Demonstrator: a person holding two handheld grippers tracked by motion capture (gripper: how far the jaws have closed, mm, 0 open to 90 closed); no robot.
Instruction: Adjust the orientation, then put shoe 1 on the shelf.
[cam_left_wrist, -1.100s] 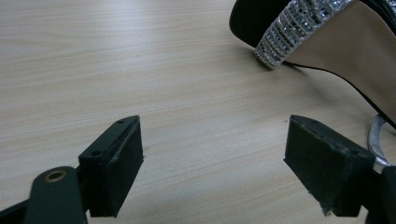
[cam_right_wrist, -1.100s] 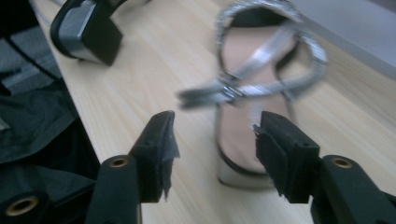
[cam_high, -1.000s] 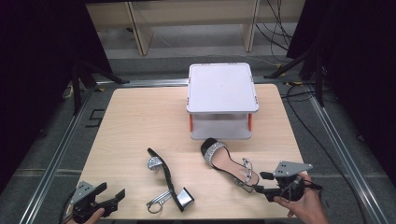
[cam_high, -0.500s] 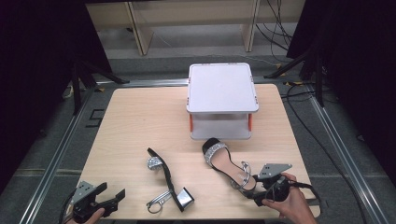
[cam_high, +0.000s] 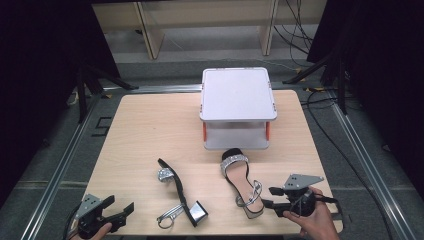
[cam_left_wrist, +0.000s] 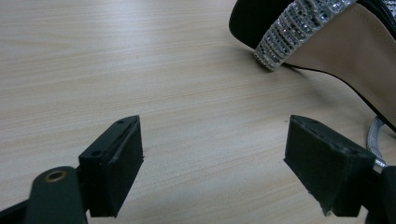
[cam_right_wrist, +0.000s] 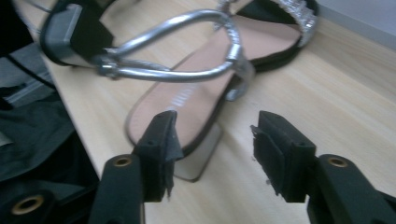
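A black sandal with a rhinestone toe strap (cam_high: 239, 181) stands upright on the wooden table (cam_high: 150, 130), its silver ankle strap (cam_right_wrist: 173, 46) looped over the heel end. My right gripper (cam_high: 269, 197) sits at that heel. Its jaws have just been closing, and in the right gripper view (cam_right_wrist: 215, 149) the block heel (cam_right_wrist: 198, 158) lies between them with a gap still showing on the right. A second sandal (cam_high: 179, 192) lies on its side to the left. My left gripper (cam_high: 122, 205) rests open near the front left corner. Its own view (cam_left_wrist: 215, 154) looks at bare wood, with a rhinestone strap (cam_left_wrist: 289, 32) beyond.
A white lidded box with orange latches (cam_high: 237, 107) stands at the back middle of the table. The table's front edge (cam_high: 225, 234) runs just below both grippers. Dark floor and metal rails (cam_high: 65, 165) surround the table.
The upright sandal's heel end has swung to the left, so it now lies straighter. My right gripper has shifted slightly left with it. The left gripper has stayed put.
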